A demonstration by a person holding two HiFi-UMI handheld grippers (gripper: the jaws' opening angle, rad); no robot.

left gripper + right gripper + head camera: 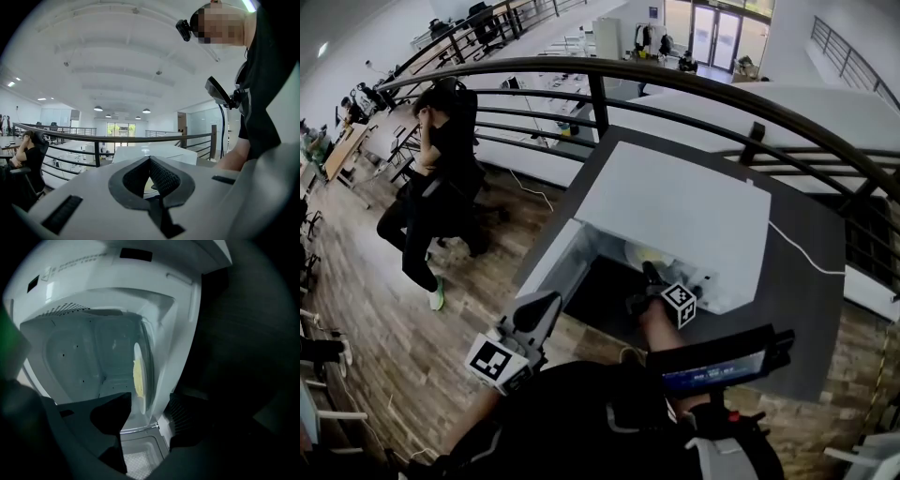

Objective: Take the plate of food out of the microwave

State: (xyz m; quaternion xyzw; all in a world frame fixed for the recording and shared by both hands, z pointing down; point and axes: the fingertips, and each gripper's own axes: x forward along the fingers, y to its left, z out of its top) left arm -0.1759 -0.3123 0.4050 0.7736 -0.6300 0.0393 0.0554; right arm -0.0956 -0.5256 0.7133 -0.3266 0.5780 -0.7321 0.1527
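The white microwave [675,216] stands on a dark table [806,281] with its door [548,267] swung open to the left. Inside lies a pale plate [642,255] with yellow food. My right gripper [649,272] reaches into the oven's mouth. In the right gripper view, which is rolled sideways, the plate [140,380] shows edge-on just beyond the right gripper [149,404], whose jaws stand wide open and touch nothing. My left gripper [536,314] hangs back near my body, away from the oven. Its tips [150,161] meet, holding nothing.
A curved black railing [675,80] runs behind the table, with an open drop to a lower floor beyond. A person in black [441,178] sits at the left. A white cable [806,253] crosses the table. A device on a mount [717,361] sticks out from my chest.
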